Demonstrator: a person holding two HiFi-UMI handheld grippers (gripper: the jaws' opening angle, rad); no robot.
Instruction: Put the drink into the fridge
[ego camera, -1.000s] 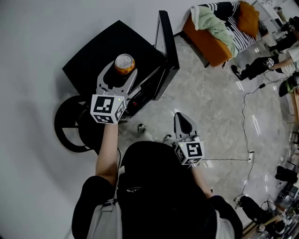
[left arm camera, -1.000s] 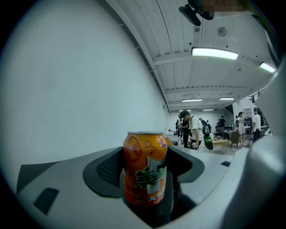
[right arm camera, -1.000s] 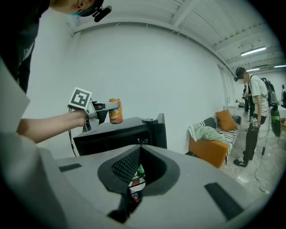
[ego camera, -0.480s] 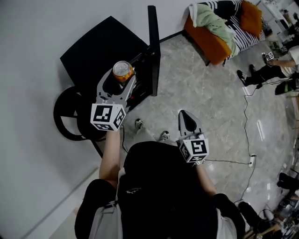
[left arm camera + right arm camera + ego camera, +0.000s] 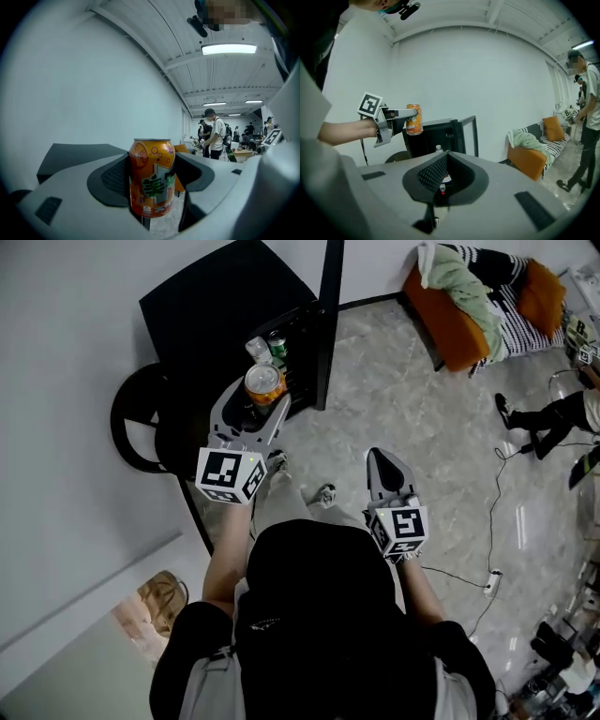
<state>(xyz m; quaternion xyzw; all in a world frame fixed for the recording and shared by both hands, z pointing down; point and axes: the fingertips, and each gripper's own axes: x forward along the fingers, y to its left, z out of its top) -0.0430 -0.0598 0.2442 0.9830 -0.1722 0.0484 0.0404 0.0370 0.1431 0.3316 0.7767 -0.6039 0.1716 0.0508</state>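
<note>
An orange drink can (image 5: pixel 264 383) stands upright between the jaws of my left gripper (image 5: pixel 262 393), which is shut on it. I hold it just in front of the black mini fridge (image 5: pixel 225 296), whose door (image 5: pixel 329 324) hangs open. In the left gripper view the can (image 5: pixel 151 176) fills the gap of the left gripper (image 5: pixel 152 174), with both pads against its sides. The right gripper view shows that can (image 5: pixel 413 119) level with the fridge (image 5: pixel 436 136) top. My right gripper (image 5: pixel 383 471) hangs shut and empty over the floor, its tips meeting (image 5: pixel 447 157).
A clear bottle (image 5: pixel 258 349) and a green can (image 5: pixel 277 341) stand inside the fridge. A black round object (image 5: pixel 141 427) sits left of it. An orange sofa (image 5: pixel 469 306) with a green blanket stands at the back right. A cable (image 5: pixel 491 512) runs across the floor; a person (image 5: pixel 586 117) stands at the right.
My left gripper has carried the can from above the fridge's top round to its open front, where the bottles inside now show. The right gripper has shifted a little to the right.
</note>
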